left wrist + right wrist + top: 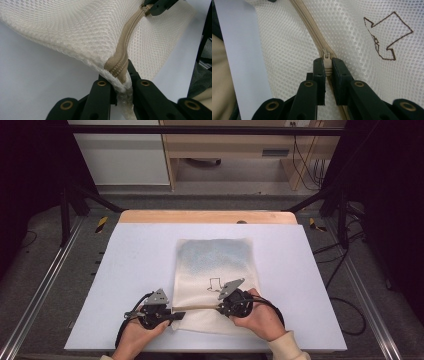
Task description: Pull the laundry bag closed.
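Cream mesh laundry bag (215, 285): left hand-held gripper (121, 75) clamps the zipper end (117, 68) — right hand-held gripper (327, 68) pinches the zipper pull (326, 61); draw along the zipper, keeping it taut.

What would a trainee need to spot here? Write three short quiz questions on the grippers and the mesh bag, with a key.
1. True or false: the left gripper is clamped on the zipper end at the corner of the mesh bag.
2. What does the right gripper pinch? A) the zipper pull B) the drawn arrow C) the table
3. Fill in: the bag's zipper is ___ in colour.

Key: 1 true; 2 A; 3 beige.
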